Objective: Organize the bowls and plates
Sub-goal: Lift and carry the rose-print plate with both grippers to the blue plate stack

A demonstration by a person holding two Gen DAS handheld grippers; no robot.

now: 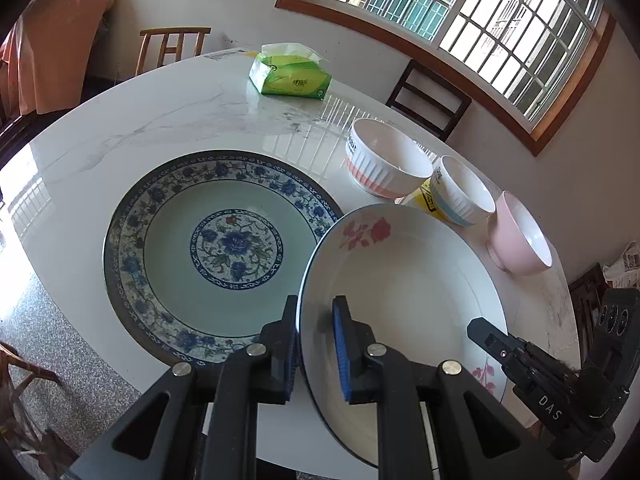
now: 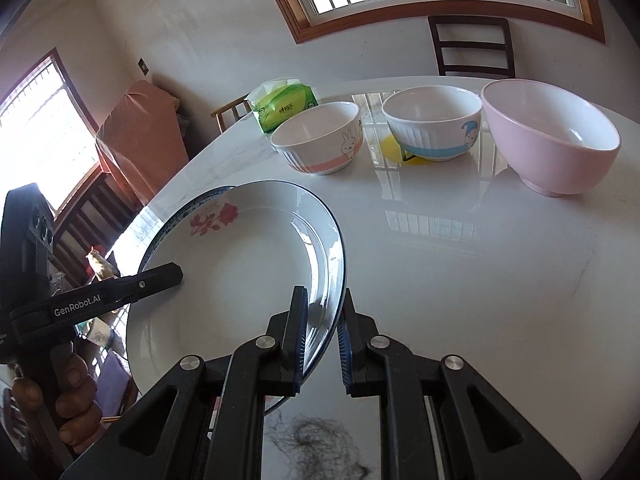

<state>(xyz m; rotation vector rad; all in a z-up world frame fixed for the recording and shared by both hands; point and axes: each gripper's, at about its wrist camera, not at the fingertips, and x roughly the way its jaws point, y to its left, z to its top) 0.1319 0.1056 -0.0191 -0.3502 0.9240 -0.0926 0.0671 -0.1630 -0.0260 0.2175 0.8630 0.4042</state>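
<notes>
So far nothing's stacked: L gripper & R gripper both clamp white floral plate, tilted beside blue plate; 3 bowls separate.

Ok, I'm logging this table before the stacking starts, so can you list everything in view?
White plate: one, white with red flowers and a dark rim, held tilted above the table by both grippers.
Blue-patterned plate: one, blue and white, flat on the table, left of the white plate.
Bowls: three in a row, orange-banded, blue-banded, pink.
Tissue pack: one, green, far side.
Yellow item: one, behind the blue-banded bowl, unclear what.
Table: one, white marble.
Chairs: several, wooden, around the table.
Left gripper: black, shut on the plate's rim.
Right gripper: black, shut on the opposite rim.
</notes>
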